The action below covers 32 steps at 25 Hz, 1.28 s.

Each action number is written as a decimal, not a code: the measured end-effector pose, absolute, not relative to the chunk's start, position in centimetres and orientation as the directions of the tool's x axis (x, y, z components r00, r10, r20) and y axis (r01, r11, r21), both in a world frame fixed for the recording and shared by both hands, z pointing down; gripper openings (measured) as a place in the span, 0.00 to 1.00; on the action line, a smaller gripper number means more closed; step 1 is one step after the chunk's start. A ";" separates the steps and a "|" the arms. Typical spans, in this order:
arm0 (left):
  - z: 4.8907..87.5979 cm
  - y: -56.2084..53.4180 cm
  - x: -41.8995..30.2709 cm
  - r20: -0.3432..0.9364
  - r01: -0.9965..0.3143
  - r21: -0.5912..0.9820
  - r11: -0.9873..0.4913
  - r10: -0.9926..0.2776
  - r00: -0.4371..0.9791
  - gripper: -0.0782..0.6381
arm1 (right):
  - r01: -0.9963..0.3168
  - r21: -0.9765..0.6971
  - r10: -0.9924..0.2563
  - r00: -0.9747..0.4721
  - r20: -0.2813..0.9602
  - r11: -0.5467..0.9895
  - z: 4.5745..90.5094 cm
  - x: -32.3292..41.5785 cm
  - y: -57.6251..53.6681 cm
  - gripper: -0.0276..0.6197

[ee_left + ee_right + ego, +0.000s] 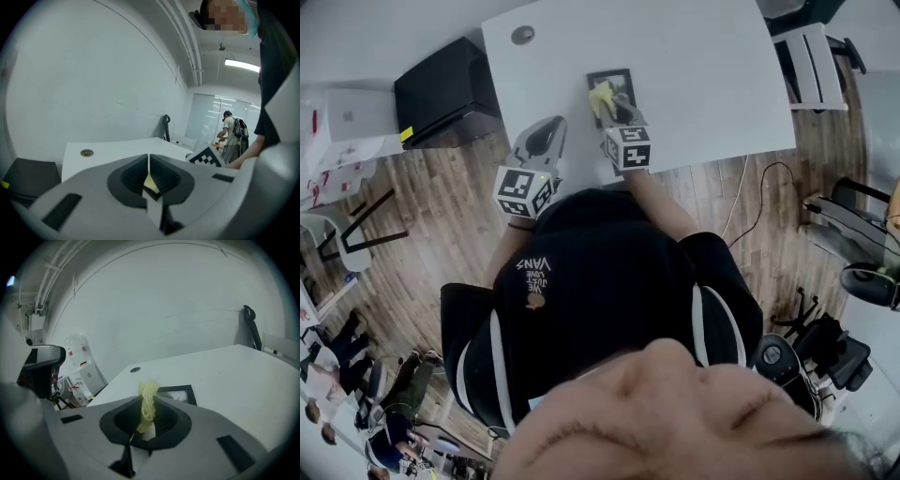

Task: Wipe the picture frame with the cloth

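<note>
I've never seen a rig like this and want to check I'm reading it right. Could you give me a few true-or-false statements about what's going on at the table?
1. The right gripper is shut on a yellow cloth. True.
2. The picture frame stands upright on the white table. False: it lies flat on the table.
3. The left gripper is clamped on the frame. False: its jaws are together, and it sits to the frame's left, clear of it.
4. The frame's border is black. True.
5. The cloth is spread flat across the whole frame. False: it is bunched in the right gripper, at the frame's near edge.
</note>
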<state>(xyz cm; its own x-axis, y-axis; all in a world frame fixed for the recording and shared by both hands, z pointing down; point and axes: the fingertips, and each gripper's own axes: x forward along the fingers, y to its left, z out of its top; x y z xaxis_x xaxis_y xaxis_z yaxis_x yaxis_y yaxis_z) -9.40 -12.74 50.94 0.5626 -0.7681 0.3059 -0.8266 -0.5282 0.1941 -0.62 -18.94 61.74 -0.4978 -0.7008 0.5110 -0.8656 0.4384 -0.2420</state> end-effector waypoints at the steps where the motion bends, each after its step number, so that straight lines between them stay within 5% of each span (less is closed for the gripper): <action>1: 51.0 -12.6 -9.6 0.308 -0.828 0.193 -0.527 -0.768 0.561 0.14 | -0.864 -0.243 -0.699 -0.501 0.511 0.441 61.8 -0.9 -18.9 0.12; 32: 51.8 -13.0 -8.4 0.312 -0.789 0.210 -0.578 -0.725 0.614 0.14 | -0.939 -0.152 -0.750 -0.338 0.569 0.308 64.0 5.5 -19.3 0.12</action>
<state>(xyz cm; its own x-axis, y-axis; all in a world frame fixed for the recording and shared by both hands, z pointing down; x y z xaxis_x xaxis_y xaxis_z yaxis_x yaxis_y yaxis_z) -8.39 -13.01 51.77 0.6139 -0.7253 0.3115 -0.7889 -0.5777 0.2095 5.52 -19.26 64.01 -0.3375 -0.7497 0.5692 -0.9393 0.3078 -0.1517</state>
